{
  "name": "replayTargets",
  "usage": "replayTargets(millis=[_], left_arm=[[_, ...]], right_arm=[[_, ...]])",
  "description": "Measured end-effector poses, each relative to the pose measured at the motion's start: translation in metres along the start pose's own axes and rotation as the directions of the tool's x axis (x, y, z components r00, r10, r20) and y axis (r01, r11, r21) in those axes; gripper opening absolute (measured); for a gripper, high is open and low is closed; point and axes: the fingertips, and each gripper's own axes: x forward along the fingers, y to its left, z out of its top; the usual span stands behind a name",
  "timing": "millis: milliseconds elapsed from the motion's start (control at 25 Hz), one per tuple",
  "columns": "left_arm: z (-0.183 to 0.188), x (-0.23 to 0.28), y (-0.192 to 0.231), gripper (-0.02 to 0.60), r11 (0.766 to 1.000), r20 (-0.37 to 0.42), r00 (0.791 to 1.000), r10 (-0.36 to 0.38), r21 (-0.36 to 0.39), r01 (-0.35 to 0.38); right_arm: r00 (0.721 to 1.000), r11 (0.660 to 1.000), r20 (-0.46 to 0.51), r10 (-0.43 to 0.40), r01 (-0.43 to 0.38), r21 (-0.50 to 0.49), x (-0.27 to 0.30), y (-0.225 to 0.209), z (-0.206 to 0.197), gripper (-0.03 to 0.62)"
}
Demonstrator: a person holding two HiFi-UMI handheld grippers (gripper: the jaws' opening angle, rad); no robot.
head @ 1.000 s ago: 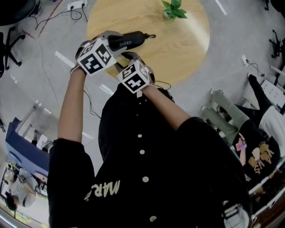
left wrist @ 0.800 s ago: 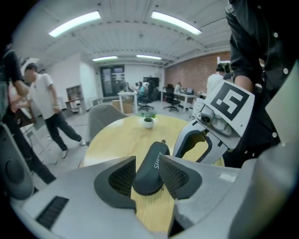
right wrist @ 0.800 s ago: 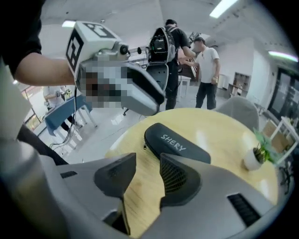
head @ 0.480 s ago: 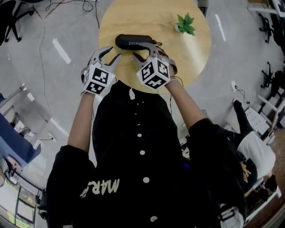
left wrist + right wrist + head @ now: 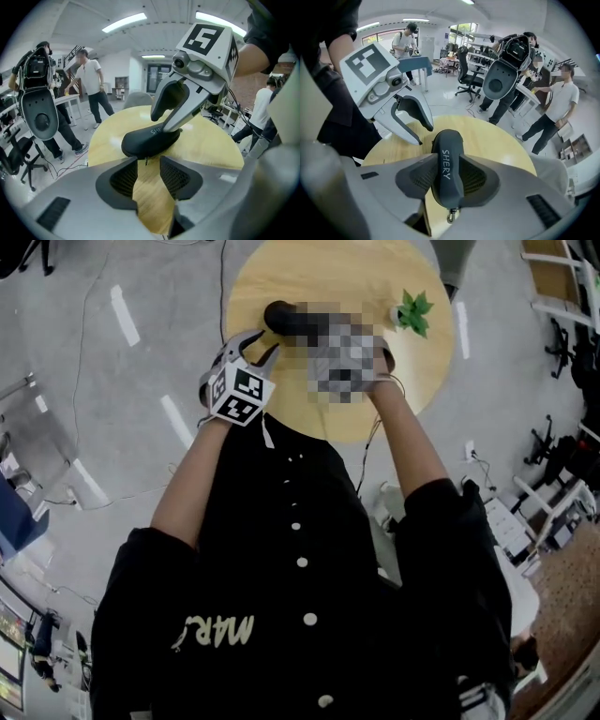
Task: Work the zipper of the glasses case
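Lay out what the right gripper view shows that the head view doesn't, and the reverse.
Right gripper view only: the right tongs, which have just been closing, clamped on the glasses case, its SHERY lettering, a metal clip at its near end, bystanders behind. Head view only: the potted plant and the shirt's white buttons; a mosaic patch covers the right tongs there. Both: the round wooden table, the case, the open left tongs.

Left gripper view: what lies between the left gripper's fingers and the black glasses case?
Only a bare stretch of round light-wood table, seen in the left gripper view.
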Motion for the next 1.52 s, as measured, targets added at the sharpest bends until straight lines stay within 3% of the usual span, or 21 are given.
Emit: replayTargets(millis=[160, 520, 960, 1520], left_arm=[[-0.005, 0.01, 0.001, 0.143, 1.0, -0.005, 1.0, 0.004, -0.03, -0.004], [-0.012, 0.028, 0.002, 0.123, 0.998, -0.051, 0.999, -0.005, -0.061, 0.002], [-0.015, 0.032, 0.005, 0.011, 0.995, -0.102, 0.993, 0.066, -0.071, -0.073], [-0.016, 0.019, 0.008, 0.005, 0.995, -0.169, 0.986, 0.011, 0.099, 0.006]], right_arm=[[0.999, 0.999, -0.018, 0.051, -0.051, 0.003, 0.007, 0.006, -0.002, 0.143], [0.995, 0.996, -0.058, 0.086, -0.086, 0.009, 0.013, 0.007, -0.009, 0.146], [0.99, 0.994, -0.095, 0.109, -0.108, 0.008, 0.013, 0.008, -0.006, 0.143], [0.985, 0.994, -0.134, 0.108, -0.11, -0.006, 0.013, 0.009, -0.008, 0.144]])
